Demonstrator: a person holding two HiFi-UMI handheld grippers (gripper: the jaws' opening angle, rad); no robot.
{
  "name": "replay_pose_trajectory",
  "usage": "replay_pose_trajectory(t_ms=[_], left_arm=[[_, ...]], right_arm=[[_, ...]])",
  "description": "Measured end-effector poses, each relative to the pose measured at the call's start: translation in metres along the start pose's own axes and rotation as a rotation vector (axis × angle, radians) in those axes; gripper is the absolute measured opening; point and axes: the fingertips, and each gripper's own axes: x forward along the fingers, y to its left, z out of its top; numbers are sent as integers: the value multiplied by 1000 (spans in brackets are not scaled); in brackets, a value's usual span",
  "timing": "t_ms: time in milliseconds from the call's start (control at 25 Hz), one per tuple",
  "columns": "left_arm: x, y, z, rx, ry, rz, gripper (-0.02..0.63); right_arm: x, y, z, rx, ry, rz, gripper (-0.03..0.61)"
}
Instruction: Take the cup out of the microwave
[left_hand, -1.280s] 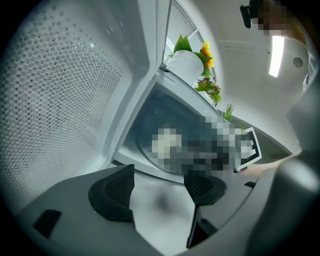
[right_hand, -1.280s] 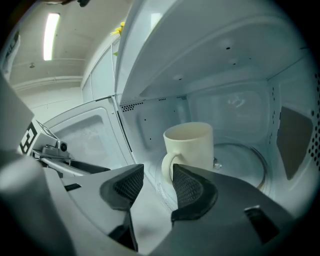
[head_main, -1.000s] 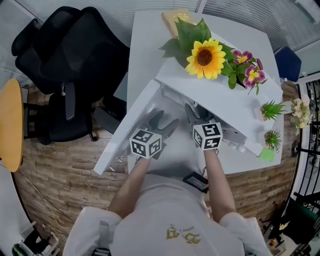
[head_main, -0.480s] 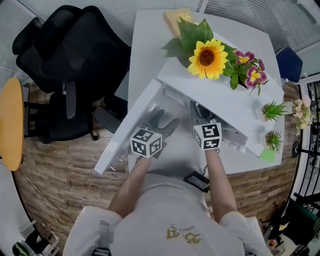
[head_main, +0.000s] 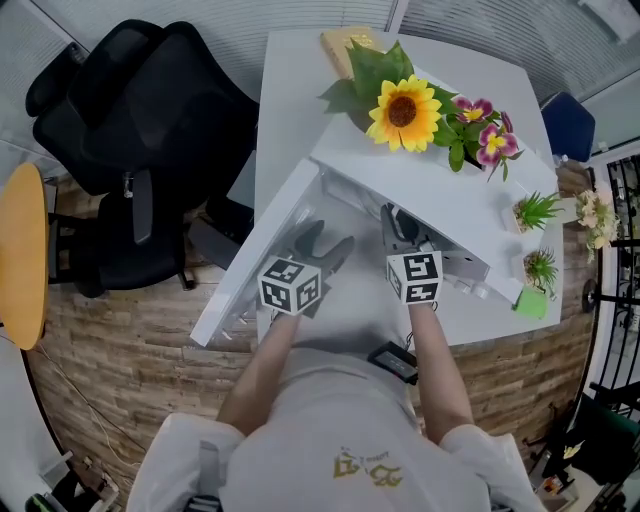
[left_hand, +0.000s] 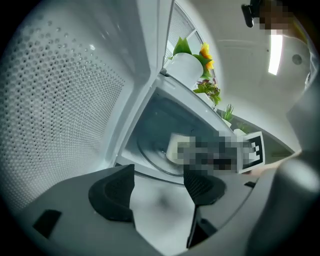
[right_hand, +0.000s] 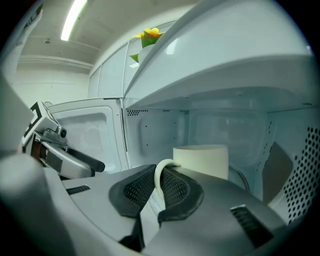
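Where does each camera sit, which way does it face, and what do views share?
Head view: above, looking steeply down at the open microwave; shows both forearms, left gripper, right gripper.
Left gripper view: on the left gripper, facing the cavity; its open fingers show.
Right gripper view: on the right gripper, inside the cavity; its fingers are closing on the cup handle.
Shared: both gripper views show the cup.

Office: black swivel chair, white desk.
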Motion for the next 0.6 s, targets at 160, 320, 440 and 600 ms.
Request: replay_pose_trajectory(t_ms=[160, 320, 440, 600], left_arm=[[-2, -5, 1, 15, -2, -12, 308], [-6, -10, 2, 30, -3, -21, 308], [-10, -14, 3, 41, -8, -27, 308], [-19, -17, 4, 52, -13, -30, 308]], right_arm=[[-12, 0, 0, -10, -1, -8, 38], [-25, 8, -2, -15, -6, -12, 37], [-34, 15, -3, -11, -8, -13, 38], [-45, 26, -6, -13, -10, -8, 38]])
